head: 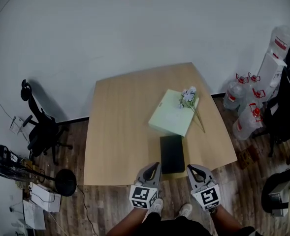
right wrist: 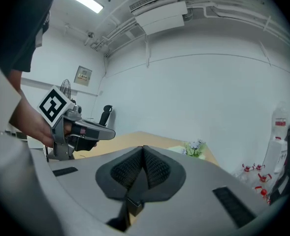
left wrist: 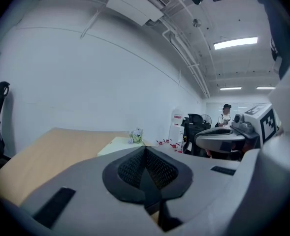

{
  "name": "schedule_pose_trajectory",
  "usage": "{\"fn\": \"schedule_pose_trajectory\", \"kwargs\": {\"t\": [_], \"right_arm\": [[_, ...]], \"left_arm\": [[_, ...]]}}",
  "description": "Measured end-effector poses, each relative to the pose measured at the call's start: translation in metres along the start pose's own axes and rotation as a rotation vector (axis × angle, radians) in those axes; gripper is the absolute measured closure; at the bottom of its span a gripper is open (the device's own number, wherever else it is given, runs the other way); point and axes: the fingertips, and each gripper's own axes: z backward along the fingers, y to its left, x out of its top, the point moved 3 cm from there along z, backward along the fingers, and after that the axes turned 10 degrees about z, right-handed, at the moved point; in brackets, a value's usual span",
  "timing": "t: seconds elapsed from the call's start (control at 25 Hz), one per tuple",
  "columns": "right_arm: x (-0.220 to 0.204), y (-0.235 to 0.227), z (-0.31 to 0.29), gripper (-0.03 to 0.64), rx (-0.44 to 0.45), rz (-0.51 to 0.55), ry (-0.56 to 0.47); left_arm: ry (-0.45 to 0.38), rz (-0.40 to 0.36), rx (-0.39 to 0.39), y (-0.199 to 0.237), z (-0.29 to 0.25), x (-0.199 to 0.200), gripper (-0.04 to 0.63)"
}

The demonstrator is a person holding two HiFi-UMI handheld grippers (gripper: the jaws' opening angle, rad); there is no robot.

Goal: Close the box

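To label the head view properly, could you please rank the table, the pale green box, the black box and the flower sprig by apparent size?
Largest to smallest:
1. table
2. pale green box
3. black box, though it lies nearer the camera
4. flower sprig

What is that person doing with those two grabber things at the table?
A person stands at the near edge of a wooden table, with a left gripper in one hand and a right gripper in the other. Both grippers have their jaws together and hold nothing. A flat black box lies on the table between them. Behind it is a pale green box with a small bunch of flowers on top. Nothing is being gripped right now.
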Motion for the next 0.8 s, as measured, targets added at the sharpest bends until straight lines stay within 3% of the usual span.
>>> {"fn": "schedule_pose_trajectory", "kwargs": {"t": [0.2, 0.8], "right_arm": [[0.006, 0.000, 0.001, 0.606, -0.023, 0.044, 0.033], [0.029, 0.007, -0.001, 0.606, -0.025, -0.006, -0.031]], "left_arm": [[0.001, 0.013, 0.000, 0.002, 0.009, 0.000, 0.584], [0.022, 0.013, 0.029, 0.006, 0.022, -0.003, 0.584]]}}
